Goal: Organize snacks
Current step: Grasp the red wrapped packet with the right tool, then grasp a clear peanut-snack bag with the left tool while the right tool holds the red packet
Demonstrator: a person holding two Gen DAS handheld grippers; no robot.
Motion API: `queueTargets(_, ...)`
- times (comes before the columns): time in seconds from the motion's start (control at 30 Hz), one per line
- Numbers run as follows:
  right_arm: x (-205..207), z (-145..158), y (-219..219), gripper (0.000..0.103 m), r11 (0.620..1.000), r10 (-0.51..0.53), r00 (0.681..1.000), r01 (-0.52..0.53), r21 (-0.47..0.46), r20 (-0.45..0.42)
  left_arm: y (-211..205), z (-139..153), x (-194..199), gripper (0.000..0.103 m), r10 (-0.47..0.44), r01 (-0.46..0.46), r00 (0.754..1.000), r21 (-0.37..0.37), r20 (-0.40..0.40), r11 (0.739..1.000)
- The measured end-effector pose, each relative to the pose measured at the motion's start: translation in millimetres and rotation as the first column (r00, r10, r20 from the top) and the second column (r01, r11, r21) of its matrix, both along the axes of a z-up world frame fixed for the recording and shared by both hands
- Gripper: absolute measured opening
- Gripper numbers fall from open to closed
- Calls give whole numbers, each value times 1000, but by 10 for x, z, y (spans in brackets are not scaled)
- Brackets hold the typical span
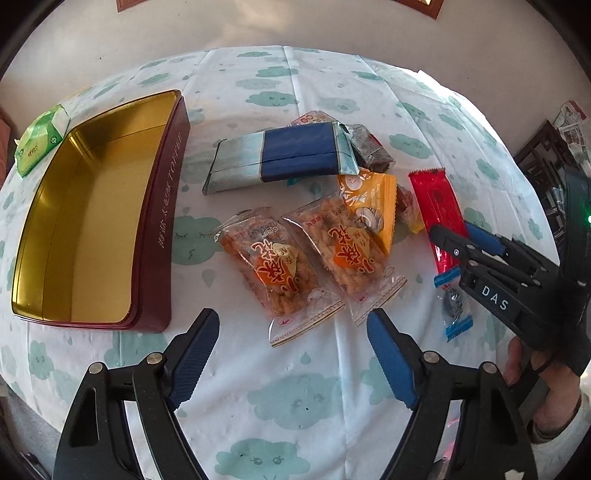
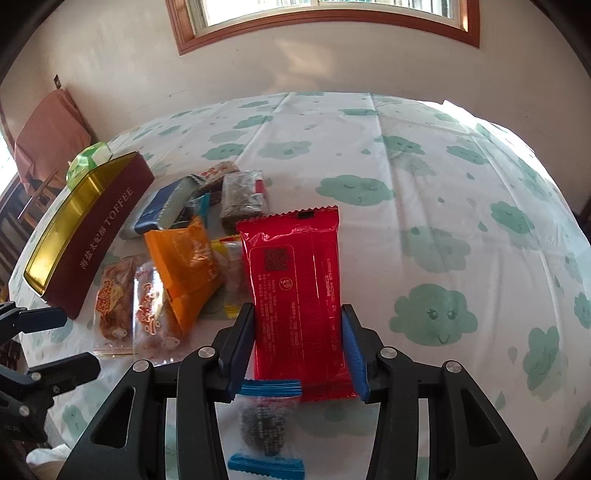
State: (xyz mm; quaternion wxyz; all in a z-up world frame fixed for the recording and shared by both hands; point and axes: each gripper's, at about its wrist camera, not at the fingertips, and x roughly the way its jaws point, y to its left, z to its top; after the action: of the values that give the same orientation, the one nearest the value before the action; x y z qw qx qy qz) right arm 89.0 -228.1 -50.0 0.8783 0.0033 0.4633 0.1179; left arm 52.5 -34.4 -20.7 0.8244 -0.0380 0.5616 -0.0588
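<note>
A maroon toffee tin [image 1: 155, 236] with a gold inside stands open and empty at the left; it also shows in the right wrist view [image 2: 103, 229]. Snacks lie beside it: a blue-grey packet [image 1: 280, 158], two clear packs of orange crackers [image 1: 273, 273], an orange packet [image 1: 373, 206] and a red packet [image 1: 439, 210]. My right gripper [image 2: 298, 343] has its fingers on both sides of the red packet [image 2: 295, 295], touching its edges. A blue-ended candy [image 2: 264, 424] lies under it. My left gripper [image 1: 291, 354] is open and empty in front of the cracker packs.
A green tissue pack [image 1: 40, 144] lies behind the tin. The table wears a white cloth with green clouds [image 2: 443, 184]. A wall with a window [image 2: 325, 14] is behind, a chair with pink cloth [image 2: 48, 136] at the left.
</note>
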Motion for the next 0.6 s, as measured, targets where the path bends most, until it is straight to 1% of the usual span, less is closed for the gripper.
queueTargets(0.13, -19, -26, -199, 44, 999, -30, 1000, 30, 32, -11, 64, 3, 159, 67, 67, -68, 997, -40, -36, 997)
queueTargets(0.3, -50, -35, -258, 44, 999, -32, 999, 32, 36, -4, 149, -32, 328, 58, 145, -151, 985, -73, -92, 986)
queueTargets(0.47, -58, -44, -263, 45, 999, -31, 1000, 31, 43, -2, 232, -125, 432, 45, 219, -237, 960, -91, -176, 967)
queueTargets(0.6, -57, -47, -272, 45, 998, -34, 999, 33, 49, -1, 255, -190, 489, 44, 247, -269, 947, -89, -206, 959)
